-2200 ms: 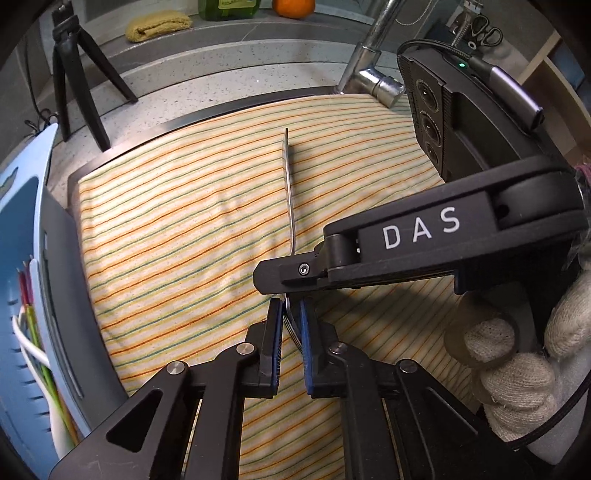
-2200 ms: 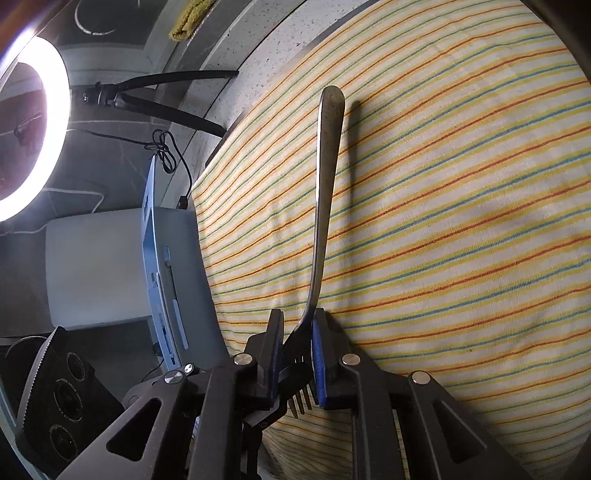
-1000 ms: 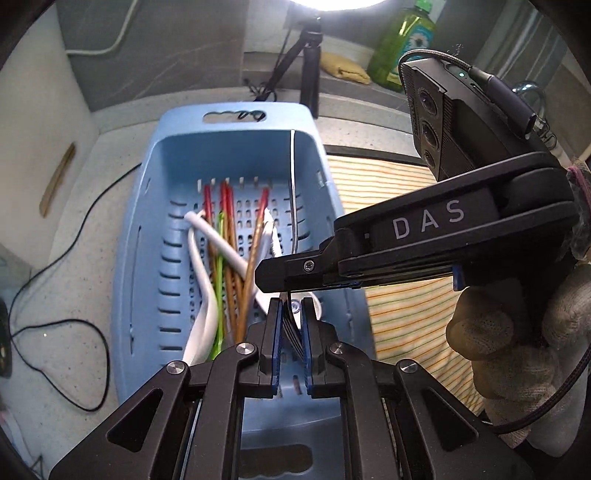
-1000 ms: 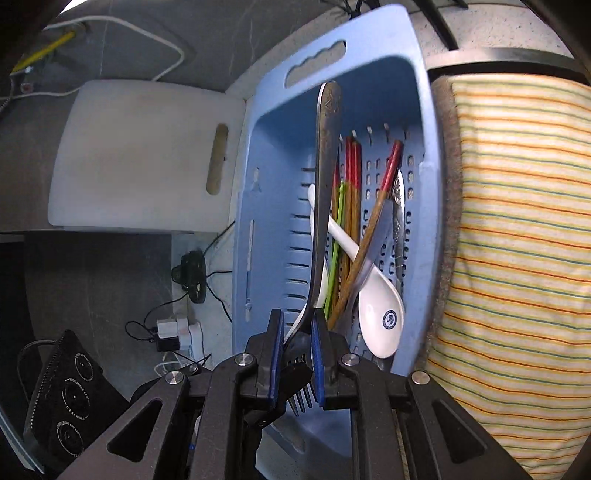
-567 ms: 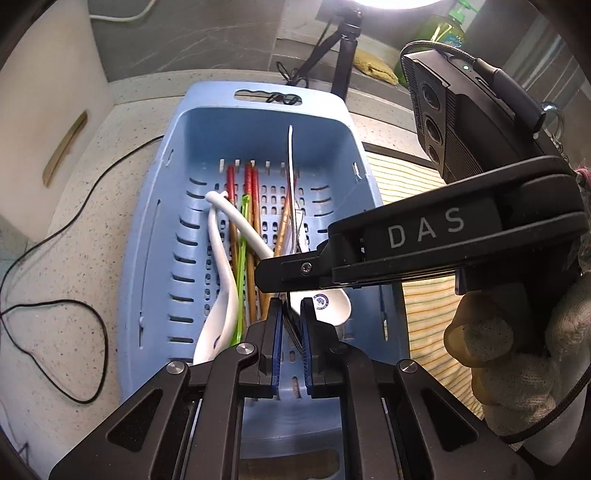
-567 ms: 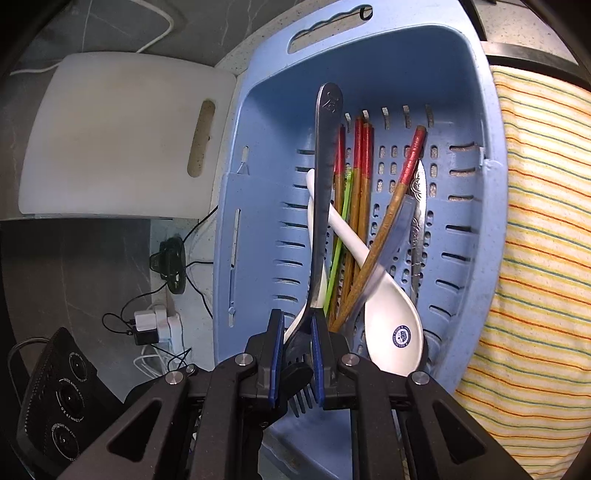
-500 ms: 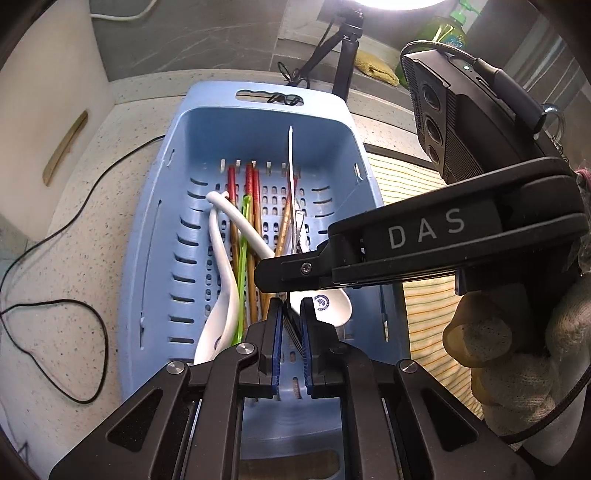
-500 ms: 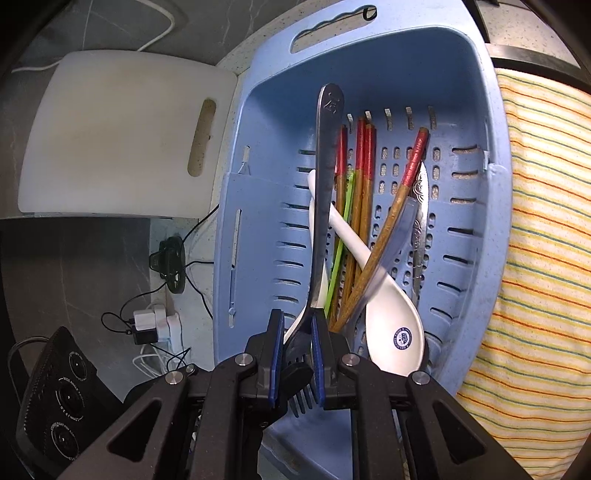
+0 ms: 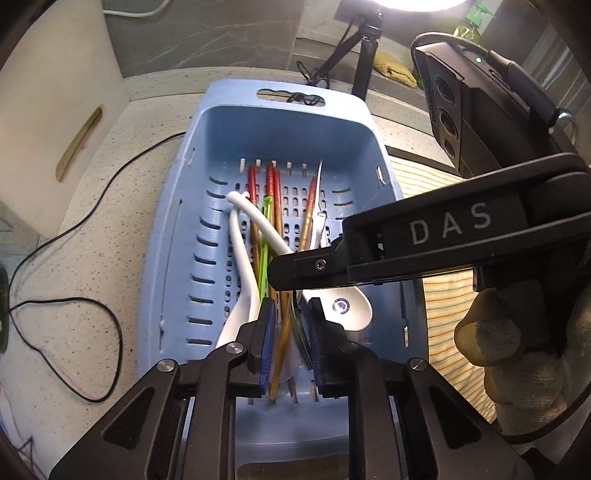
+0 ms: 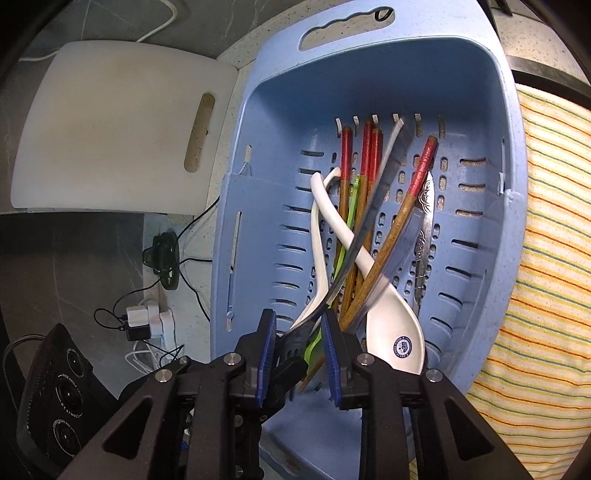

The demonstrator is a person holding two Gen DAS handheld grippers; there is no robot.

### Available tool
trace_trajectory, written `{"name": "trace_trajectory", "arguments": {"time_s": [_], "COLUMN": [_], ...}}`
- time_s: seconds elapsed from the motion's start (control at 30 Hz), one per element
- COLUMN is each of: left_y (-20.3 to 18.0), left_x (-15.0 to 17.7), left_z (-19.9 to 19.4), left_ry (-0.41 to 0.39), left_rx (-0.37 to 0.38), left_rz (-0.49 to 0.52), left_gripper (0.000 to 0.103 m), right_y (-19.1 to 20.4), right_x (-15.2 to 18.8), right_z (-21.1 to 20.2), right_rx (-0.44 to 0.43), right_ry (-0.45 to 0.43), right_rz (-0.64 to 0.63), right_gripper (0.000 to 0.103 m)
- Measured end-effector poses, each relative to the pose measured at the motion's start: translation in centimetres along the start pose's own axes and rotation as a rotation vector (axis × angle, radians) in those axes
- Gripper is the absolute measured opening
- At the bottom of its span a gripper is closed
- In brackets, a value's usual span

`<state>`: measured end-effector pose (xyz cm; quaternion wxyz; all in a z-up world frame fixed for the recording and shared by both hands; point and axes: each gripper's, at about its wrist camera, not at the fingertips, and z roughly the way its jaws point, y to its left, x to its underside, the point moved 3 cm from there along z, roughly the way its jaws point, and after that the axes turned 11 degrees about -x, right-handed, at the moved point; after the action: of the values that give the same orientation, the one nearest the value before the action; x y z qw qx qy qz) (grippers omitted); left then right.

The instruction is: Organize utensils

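A blue slotted basket [image 9: 280, 125] [image 10: 369, 74] holds red-topped chopsticks [image 9: 271, 192] [image 10: 369, 155], green chopsticks [image 9: 264, 236] and two white spoons [image 9: 347, 308] [image 10: 395, 325]. Both grippers hang over its near end, their tips meeting. A metal fork [image 9: 320, 184] [image 10: 373, 199] slants loose into the basket, motion-blurred in the right wrist view. Its head lies between both pairs of jaws. The jaws of my left gripper [image 9: 291, 314] and my right gripper [image 10: 298, 321] are opening, and a gap shows beside the fork. A gloved hand [image 9: 517, 350] holds the right gripper.
A white cutting board [image 10: 110, 122] leans to the basket's left. A striped cloth [image 10: 546, 221] [image 9: 439, 302] lies on its right. Black cables [image 9: 74, 306] and chargers [image 10: 147, 317] lie on the speckled counter. A tripod [image 9: 365, 55] and a green bottle [image 9: 469, 26] stand behind.
Both grippers carried the fork from the striped cloth to over the basket. Their jaws have now parted, and the fork has tipped to the right and dropped toward the other utensils.
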<state>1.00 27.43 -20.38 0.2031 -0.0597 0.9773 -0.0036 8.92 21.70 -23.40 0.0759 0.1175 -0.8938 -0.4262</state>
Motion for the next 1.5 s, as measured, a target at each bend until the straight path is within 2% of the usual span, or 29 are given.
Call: {"name": "trace_trajectory", "arguments": {"time_s": [0.3, 0.53, 0.93, 1.0, 1.1, 1.17, 1.27, 1.37, 1.5], "left_y": [1.2, 0.1, -3.2, -3.7, -4.4, -4.7, -5.1, -5.6, -6.4], "left_x": [0.5, 1.0, 2.3, 2.6, 3.2, 3.6, 4.3, 4.9, 5.8], "left_z": [-0.8, -3.0, -6.8, -7.4, -8.3, -8.9, -9.5, -10.2, -11.2], "left_ry": [-0.004, -0.047, -0.138, -0.156, -0.178, -0.188, -0.201, -0.207, -0.226], "left_rx": [-0.037, -0.084, -0.16, -0.178, -0.197, -0.212, -0.252, -0.261, -0.299], "left_rz": [-0.029, -0.024, -0.067, -0.081, -0.115, -0.147, -0.174, -0.203, -0.219], "left_gripper": [0.016, 0.016, 0.04, 0.049, 0.053, 0.061, 0.064, 0.068, 0.069], "right_y": [1.3, 1.6, 1.1, 1.0, 0.6, 0.4, 0.0, -0.1, 0.0], "right_x": [-0.2, 0.4, 2.2, 2.6, 3.2, 3.5, 4.2, 5.0, 6.2], "right_z": [-1.4, -3.8, -9.2, -10.0, -11.4, -12.1, -13.2, -13.9, -15.2], "right_rx": [-0.01, -0.025, -0.04, -0.034, -0.028, -0.022, -0.015, 0.007, 0.045], "right_ry": [-0.035, -0.043, -0.064, -0.069, -0.074, -0.076, -0.086, -0.097, -0.136], "right_rz": [-0.053, -0.095, -0.162, -0.183, -0.211, -0.228, -0.252, -0.295, -0.372], "right_gripper": [0.025, 0.026, 0.033, 0.036, 0.039, 0.041, 0.048, 0.05, 0.052]}}
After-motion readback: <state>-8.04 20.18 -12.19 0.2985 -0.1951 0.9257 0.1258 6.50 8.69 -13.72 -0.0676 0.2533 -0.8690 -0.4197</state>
